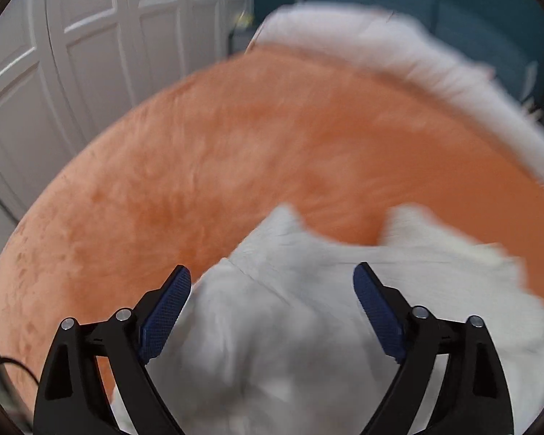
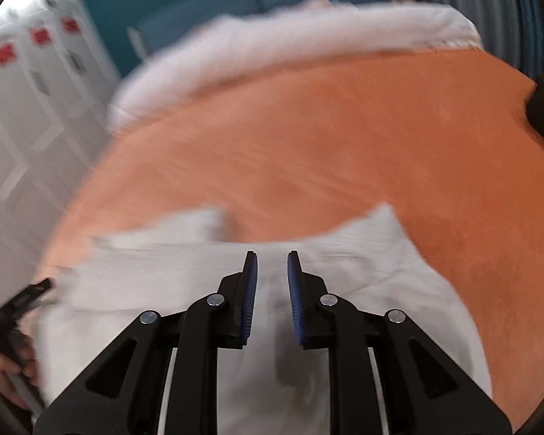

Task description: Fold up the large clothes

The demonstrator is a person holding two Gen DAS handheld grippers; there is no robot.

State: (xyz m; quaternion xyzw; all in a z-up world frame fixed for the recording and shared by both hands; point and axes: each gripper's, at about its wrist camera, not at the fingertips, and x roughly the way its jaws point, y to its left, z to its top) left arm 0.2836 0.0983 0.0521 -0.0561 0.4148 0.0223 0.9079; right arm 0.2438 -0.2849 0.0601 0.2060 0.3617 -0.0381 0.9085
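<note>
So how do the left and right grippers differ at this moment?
The left gripper has its jaws spread wide; the right gripper has its jaws drawn close, leaving a narrow gap. Neither pinches the white garment that lies below both on the orange blanket. Both share black fingers with blue pads.

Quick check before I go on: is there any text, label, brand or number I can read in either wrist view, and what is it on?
No text can be read in either view.
Red stickers on the white cabinet doors, right wrist view: too blurred to read, and the small grey labels below them too.
White garment, orange blanket: no print or tag visible.
Left wrist view: white doors bear no writing.
</note>
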